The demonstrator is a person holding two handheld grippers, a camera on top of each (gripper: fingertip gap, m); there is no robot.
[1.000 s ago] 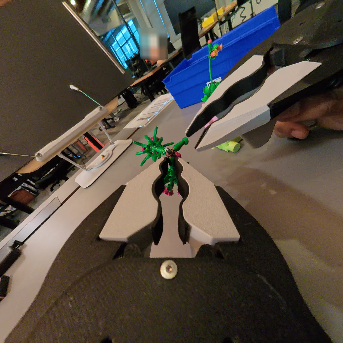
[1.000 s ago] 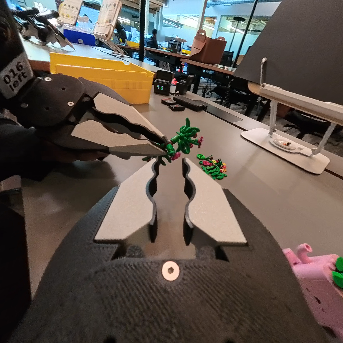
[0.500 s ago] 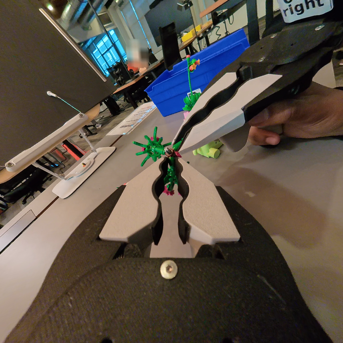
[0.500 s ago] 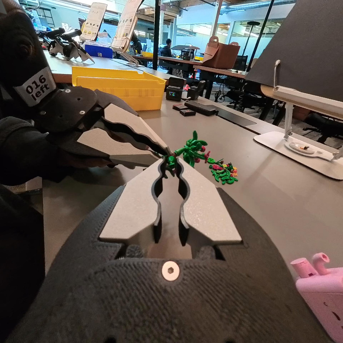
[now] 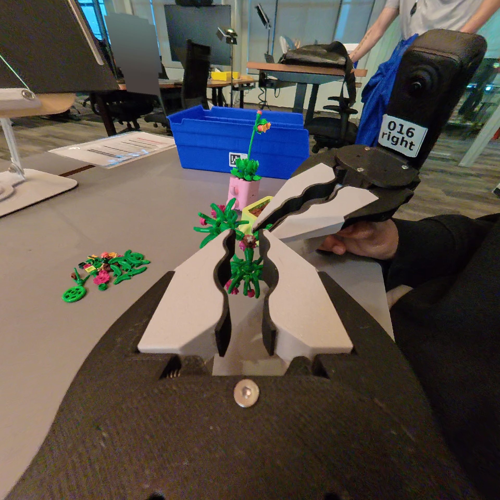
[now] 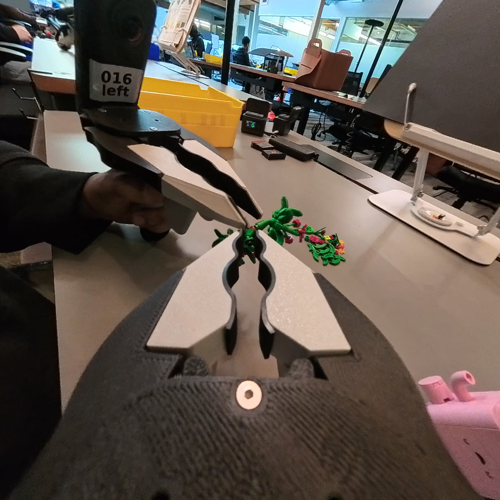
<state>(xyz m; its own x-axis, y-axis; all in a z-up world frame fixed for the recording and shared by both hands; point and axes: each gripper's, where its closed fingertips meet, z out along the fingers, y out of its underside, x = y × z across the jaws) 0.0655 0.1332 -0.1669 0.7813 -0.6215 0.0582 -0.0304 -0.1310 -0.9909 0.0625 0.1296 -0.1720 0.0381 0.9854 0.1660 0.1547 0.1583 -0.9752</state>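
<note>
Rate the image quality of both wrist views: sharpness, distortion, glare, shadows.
Left wrist view: plant sprig and loose pieces sharp, fisheye bending the frame edges, soft shadow under the right tool, a grey mosaic patch in the background. Right wrist view: sprig crisp at the tips, pink pot soft at the corner, bright windows behind, no strong table glare.

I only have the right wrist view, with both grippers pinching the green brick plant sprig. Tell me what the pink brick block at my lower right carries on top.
Observer: The pink brick pot carries a green leaf rosette, and a tall thin green stem rises from it with an orange and pink bloom near its top.
Operator: Now report whatever stands next to it.
Observer: A lime-green brick pot stands beside it. It is partly hidden behind the tips of the right gripper.
</note>
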